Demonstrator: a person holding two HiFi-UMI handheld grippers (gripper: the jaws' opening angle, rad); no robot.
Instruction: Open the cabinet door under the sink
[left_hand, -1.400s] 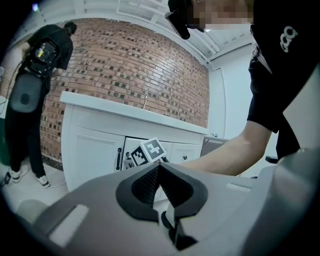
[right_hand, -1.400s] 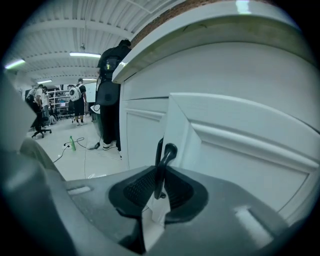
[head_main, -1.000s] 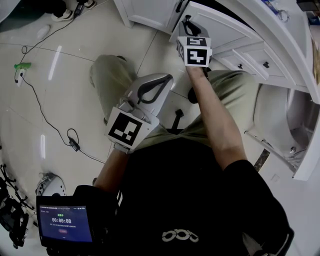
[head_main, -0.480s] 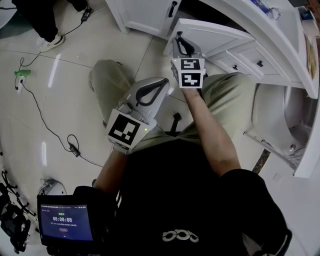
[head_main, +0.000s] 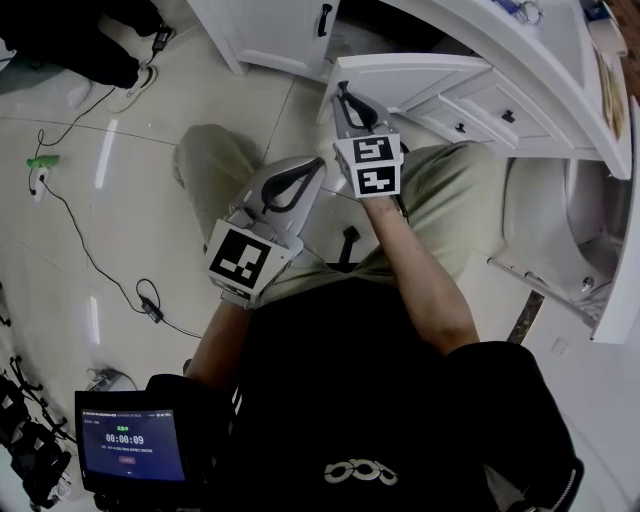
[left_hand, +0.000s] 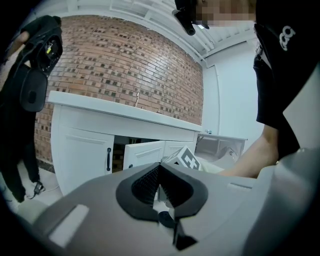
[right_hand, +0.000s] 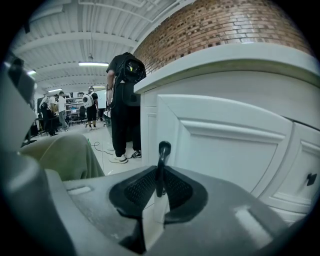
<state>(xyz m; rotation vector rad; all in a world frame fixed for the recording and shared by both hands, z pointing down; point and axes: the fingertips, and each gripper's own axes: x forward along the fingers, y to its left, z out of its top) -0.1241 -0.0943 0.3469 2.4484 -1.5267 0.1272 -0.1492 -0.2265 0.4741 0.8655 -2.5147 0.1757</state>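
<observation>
head view, right gripper: the grey right gripper (head_main: 345, 103), topped by its marker cube, is seen at the upper middle of the frame, closed on the slim black bar handle (right_hand: 163, 148) of the white panelled cabinet door (head_main: 410, 72).
head view, door: the door is found standing partly out from the white cabinet front, with a dark gap behind it at the top of the frame. a second white panelled door (head_main: 270, 30) is seen shut at the upper left.
head view, left gripper: the grey left gripper (head_main: 318, 163) is held over the person's knee at the middle of the frame, apart from the door.
left gripper view, jaws: the black ribbed pads are brought together at their tips and nothing is held between them. the part-open door is seen beyond, at the lower middle.
right gripper view, grip: the handle is pinched between the pads at the centre of the frame, with its rounded end standing above them. the right half is filled by the door panel.
stage: the pull is judged to be under way, with the door not yet fully opened.
risk, slip: the thin handle could be lost from the pads if the pull is made straight back and not along the door's arc.
risk, block: the swing could be stopped by the person's leg, which is placed just below the door edge.
</observation>
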